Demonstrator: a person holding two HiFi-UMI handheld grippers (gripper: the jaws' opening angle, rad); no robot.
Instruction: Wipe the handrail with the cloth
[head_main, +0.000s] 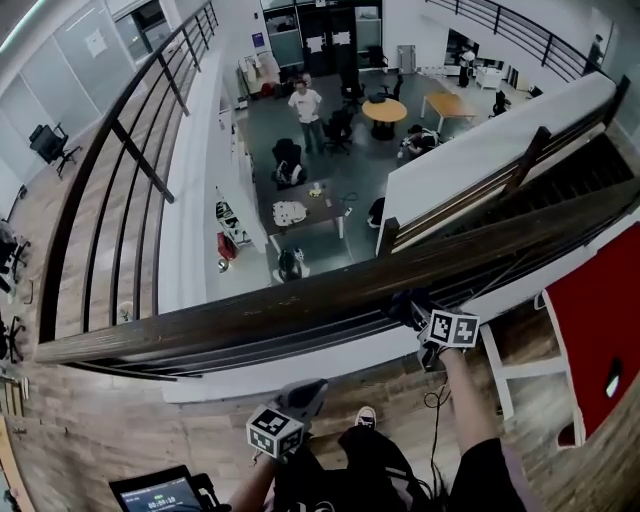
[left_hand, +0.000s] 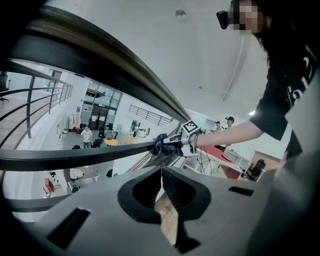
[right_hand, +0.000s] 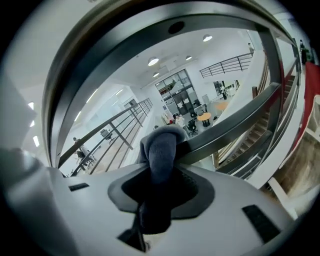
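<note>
Handrail (head_main: 250, 318) is the wide dark wooden one crossing the head view from lower left up to the right, where it meets the staircase railing. The near edge is on the person's side. Past the far edge it's a straight drop to the lower floor (head_main: 330, 150), with a round table (head_main: 385, 108) and a person standing (head_main: 305, 100) down there.

The cloth (head_main: 408, 305), dark blue-grey, sits right at the rail's near edge, a bit right of centre. The right gripper (head_main: 415, 312) has its jaws clamped on it. In the right gripper view the cloth (right_hand: 160, 150) bulges out from between the jaws and its bunched end presses against a dark bar, with a broader dark band arching above. I honestly can't tell which face of the rail is being touched.

There's a long bare stretch of rail to the left of the cloth. To the right it's a shorter run toward the stairs and a red panel (head_main: 600, 320).

The left gripper (head_main: 312, 388) hangs low by the person's legs over the wooden floor (head_main: 90, 440), well apart from the rail. In its own view the left gripper (left_hand: 161, 187) has its jaws pressed together and empty, pointing up at the underside of the railing and at the cloth (left_hand: 160, 144) further along. A small screen (head_main: 160, 492) sits at the bottom left.
</note>
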